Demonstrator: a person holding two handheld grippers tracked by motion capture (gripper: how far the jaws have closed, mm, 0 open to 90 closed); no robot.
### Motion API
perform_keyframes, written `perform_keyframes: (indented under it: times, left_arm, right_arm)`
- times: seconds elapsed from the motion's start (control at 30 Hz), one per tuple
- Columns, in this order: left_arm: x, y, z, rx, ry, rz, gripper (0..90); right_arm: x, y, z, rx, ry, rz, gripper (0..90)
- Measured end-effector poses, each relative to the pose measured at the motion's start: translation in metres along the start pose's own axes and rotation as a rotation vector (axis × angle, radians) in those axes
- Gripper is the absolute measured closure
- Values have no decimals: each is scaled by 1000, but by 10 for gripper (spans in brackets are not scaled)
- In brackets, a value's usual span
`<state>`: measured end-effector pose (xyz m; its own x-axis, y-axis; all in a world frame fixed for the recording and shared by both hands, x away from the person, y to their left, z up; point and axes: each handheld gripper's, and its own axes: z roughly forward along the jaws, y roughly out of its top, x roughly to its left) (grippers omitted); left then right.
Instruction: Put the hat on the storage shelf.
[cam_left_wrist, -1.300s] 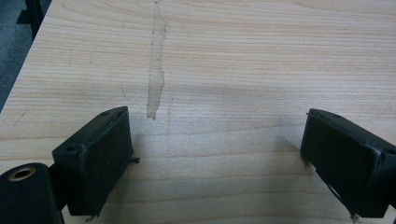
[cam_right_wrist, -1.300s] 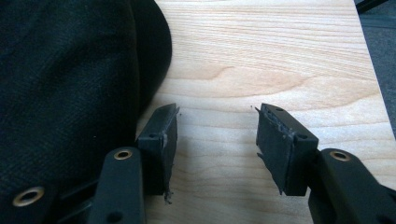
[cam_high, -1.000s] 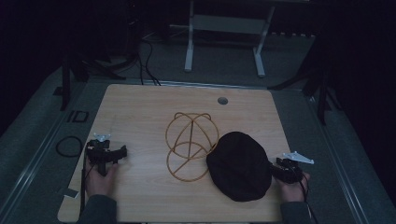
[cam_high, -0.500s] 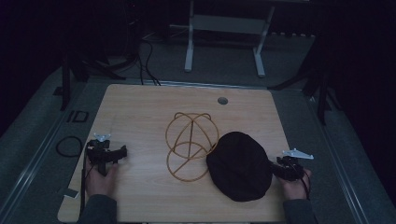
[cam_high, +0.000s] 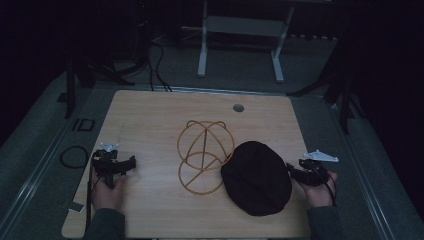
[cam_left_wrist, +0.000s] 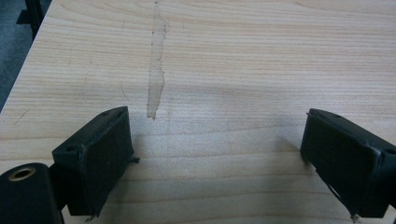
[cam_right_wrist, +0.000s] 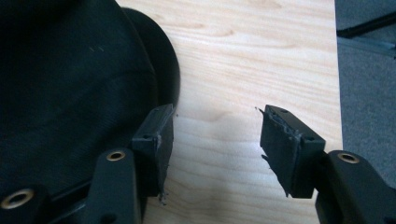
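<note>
The black cap (cam_high: 256, 177) lies crown-up on the near right part of the worktop (cam_high: 150, 125), its left edge touching or just overlapping the near loop of the golden wire cap frame (cam_high: 204, 156), which stands at the middle of the worktop. The right tool (cam_high: 296, 171) sits just at the cap's right edge; in the right gripper view (cam_right_wrist: 215, 140) its jaws stand partly apart and have just been opening, with bare wood between them and the cap's brim (cam_right_wrist: 163, 70) beside the left jaw, not between the pads. So nothing is gripped there yet.

The main risk, as I judge it, is a poor bite: the brim lies flat against the wood, and a jaw that does not get under the edge will likely push the cap left into the frame and knock that light wire shape over or slide it away. A pinch on the soft crown cloth alone could let the cap sag and swing when lifted, which makes setting it over the frame harder. The trailing cable could also drag across the cap.

The left tool (cam_high: 116, 165) rests at the near left, well apart from the frame, its jaws wide over bare wood (cam_left_wrist: 215, 144). From there it cannot steady the frame if the cap bumps it.
</note>
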<state>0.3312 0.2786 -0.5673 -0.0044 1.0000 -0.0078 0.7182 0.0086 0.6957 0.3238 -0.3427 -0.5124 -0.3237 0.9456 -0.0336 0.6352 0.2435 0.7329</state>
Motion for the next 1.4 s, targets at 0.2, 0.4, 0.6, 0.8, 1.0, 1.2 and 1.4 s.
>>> perform_keyframes:
  times: [0.2, 0.4, 0.6, 0.8, 1.0, 1.2, 1.4]
  left_arm:
    - [0, 0, 0, 0, 0, 0, 87]
    - [0, 0, 0, 0, 0, 0, 87]
    - [0, 0, 0, 0, 0, 0, 87]
    - [0, 0, 0, -1, 0, -1, 87]
    - [0, 0, 0, -1, 0, 0, 87]
    - [0, 0, 0, -1, 0, -1, 87]
    - [0, 0, 0, -1, 0, -1, 87]
  right_arm:
    - [5, 10, -6, -1, 3, -28, 414]
    - [13, 19, -10, 2, 25, -63, 397]
    - [22, 29, -11, 0, 52, -94, 380]
    - [31, 39, -12, -20, 88, -93, 351]
    - [40, 52, -16, -47, 124, -92, 312]
    - [50, 63, -14, -56, 184, -86, 273]
    - [61, 68, -5, -34, 218, -78, 204]
